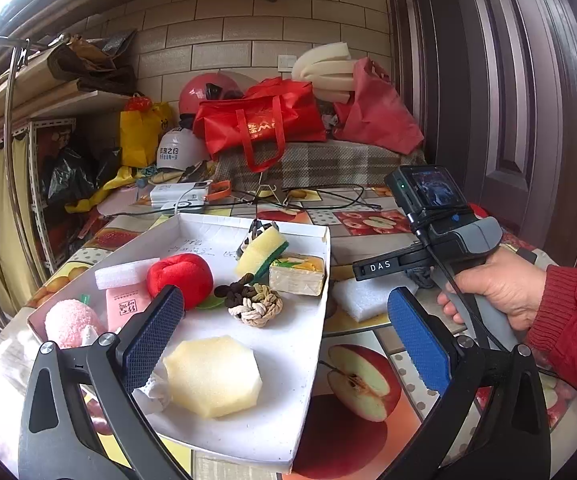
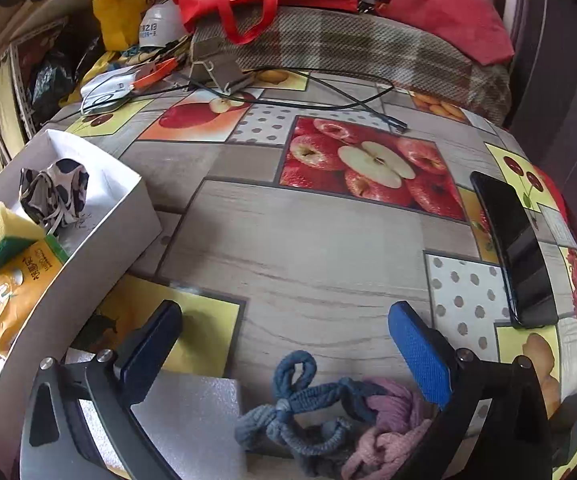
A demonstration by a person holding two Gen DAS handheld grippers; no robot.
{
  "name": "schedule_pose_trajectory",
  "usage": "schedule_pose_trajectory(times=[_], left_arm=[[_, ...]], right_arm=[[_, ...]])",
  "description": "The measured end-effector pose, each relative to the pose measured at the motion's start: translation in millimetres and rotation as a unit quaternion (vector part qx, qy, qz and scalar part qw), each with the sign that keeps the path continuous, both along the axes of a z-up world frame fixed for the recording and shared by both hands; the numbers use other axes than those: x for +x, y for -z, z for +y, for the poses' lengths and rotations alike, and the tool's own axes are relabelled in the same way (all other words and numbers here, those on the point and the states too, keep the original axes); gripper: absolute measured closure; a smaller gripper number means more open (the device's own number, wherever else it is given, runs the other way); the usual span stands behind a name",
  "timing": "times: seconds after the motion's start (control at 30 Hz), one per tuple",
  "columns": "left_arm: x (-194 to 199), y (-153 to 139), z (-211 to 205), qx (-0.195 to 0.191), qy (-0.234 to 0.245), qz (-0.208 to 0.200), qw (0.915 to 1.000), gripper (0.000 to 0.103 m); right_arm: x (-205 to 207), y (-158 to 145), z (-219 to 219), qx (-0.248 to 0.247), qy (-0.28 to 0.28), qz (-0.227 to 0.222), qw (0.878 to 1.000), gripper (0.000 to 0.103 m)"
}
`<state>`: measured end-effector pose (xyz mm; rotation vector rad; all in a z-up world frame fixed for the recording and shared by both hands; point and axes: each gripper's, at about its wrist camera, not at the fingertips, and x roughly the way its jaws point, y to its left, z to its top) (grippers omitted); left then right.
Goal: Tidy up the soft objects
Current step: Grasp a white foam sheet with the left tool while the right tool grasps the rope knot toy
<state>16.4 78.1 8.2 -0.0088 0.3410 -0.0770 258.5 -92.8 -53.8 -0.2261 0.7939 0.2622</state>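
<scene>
A white cardboard tray [image 1: 288, 360] holds several soft things: a pale yellow foam piece [image 1: 212, 376], a red plush apple [image 1: 180, 278], a pink fluffy toy [image 1: 72, 322], a rope knot [image 1: 254, 306], a yellow-green sponge [image 1: 262, 254] and a tissue pack [image 1: 298, 276]. My left gripper [image 1: 284, 344] hovers open above the tray's near end, with nothing between its fingers. My right gripper [image 2: 284, 356] stands open over the table, just above a blue and pink knotted rope toy [image 2: 328, 420] and beside a white foam block [image 2: 192, 420]. A hand [image 1: 496, 288] holds the right gripper's handle.
The tray's corner [image 2: 128, 216] lies left in the right wrist view. A black phone [image 2: 514, 248] lies at the table's right edge. Cables [image 2: 328, 96], a power bank [image 2: 108, 86], red bags [image 1: 264, 120] and helmets crowd the back. A door [image 1: 528, 80] stands on the right.
</scene>
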Motion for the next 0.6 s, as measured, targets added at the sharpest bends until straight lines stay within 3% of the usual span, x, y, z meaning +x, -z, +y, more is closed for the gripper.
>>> schedule_pose_trajectory(times=[0.23, 0.37, 0.53, 0.6], left_arm=[[-3, 0, -1, -0.001, 0.001, -0.004, 1.0000, 0.000], [-5, 0, -1, -0.002, 0.006, -0.008, 1.0000, 0.000], [-7, -1, -7, -0.006, 0.048, -0.004, 0.9988, 0.000], [-9, -1, -14, -0.005, 0.082, 0.001, 0.9966, 0.000]], right_arm=[[-45, 4, 13, -0.029, -0.144, -0.002, 0.989, 0.001], [-87, 8, 10, -0.037, -0.219, -0.001, 0.975, 0.003], [-135, 12, -15, -0.022, -0.250, 0.011, 0.968, 0.003], [-151, 4, -33, -0.004, -0.237, -0.017, 0.971, 0.003]])
